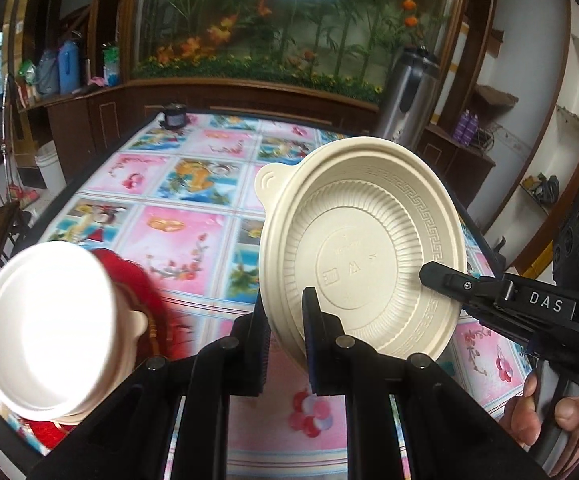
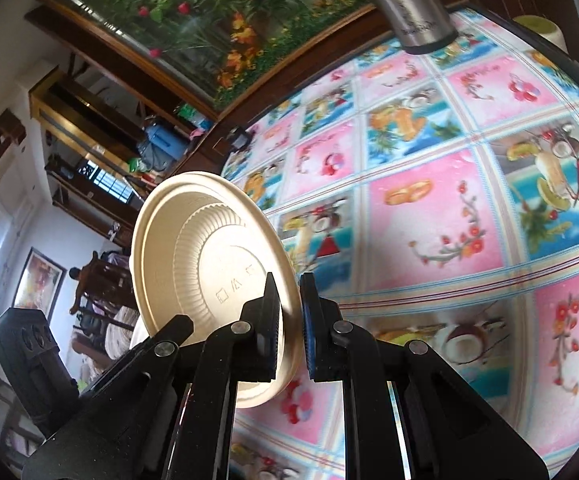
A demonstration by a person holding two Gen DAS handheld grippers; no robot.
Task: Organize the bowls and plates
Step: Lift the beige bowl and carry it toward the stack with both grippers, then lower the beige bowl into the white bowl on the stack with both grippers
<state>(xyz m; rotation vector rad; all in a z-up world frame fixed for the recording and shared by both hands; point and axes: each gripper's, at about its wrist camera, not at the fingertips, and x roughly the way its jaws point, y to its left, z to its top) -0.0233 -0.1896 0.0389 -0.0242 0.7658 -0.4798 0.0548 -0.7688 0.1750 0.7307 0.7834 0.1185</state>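
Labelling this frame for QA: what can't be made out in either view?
- Left wrist view: white stack at lower left, blown out and blurred; count unreadable.
- Left wrist view: embossed marks on the held bowl are too small.
- Right wrist view: bowl's lower rim hidden behind right gripper.

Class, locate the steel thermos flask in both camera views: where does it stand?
The steel thermos flask stands at the far right edge of the patterned table in the left wrist view, before the flower mural; the right wrist view shows it top centre.
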